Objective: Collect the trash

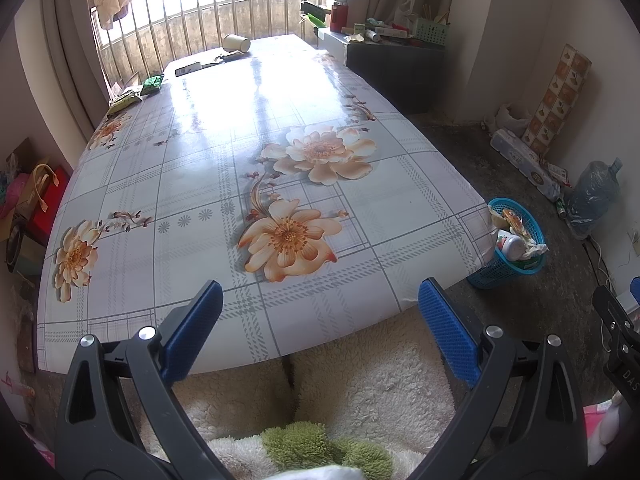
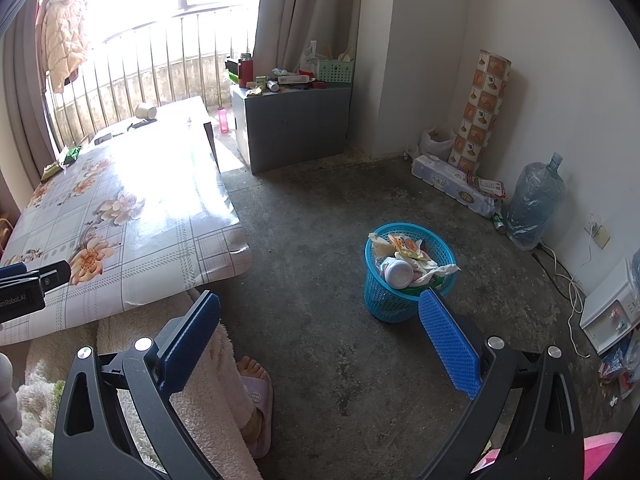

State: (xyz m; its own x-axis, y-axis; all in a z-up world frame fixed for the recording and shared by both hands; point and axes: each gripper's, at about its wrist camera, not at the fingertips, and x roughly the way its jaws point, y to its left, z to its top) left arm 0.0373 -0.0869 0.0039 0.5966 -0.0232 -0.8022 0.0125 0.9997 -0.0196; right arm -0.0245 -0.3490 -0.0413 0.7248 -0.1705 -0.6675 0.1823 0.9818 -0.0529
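A blue mesh trash basket (image 2: 400, 300) full of wrappers and a white bottle stands on the floor right of the table; it also shows in the left wrist view (image 1: 496, 272). On the flowered table (image 1: 248, 184), at the far end, lie a tipped paper cup (image 1: 236, 43), a flat dark wrapper (image 1: 188, 69) and green packets (image 1: 154, 83) at the far left edge. My left gripper (image 1: 320, 300) is open and empty above the table's near edge. My right gripper (image 2: 320, 312) is open and empty above the floor, left of the basket.
My lap in fleece and a slippered foot (image 2: 256, 392) are below the grippers. A grey cabinet (image 2: 296, 124) with clutter stands at the back. A water jug (image 2: 532, 204), tissue packs and a rolled mat line the right wall. Bags sit left of the table (image 1: 36, 200).
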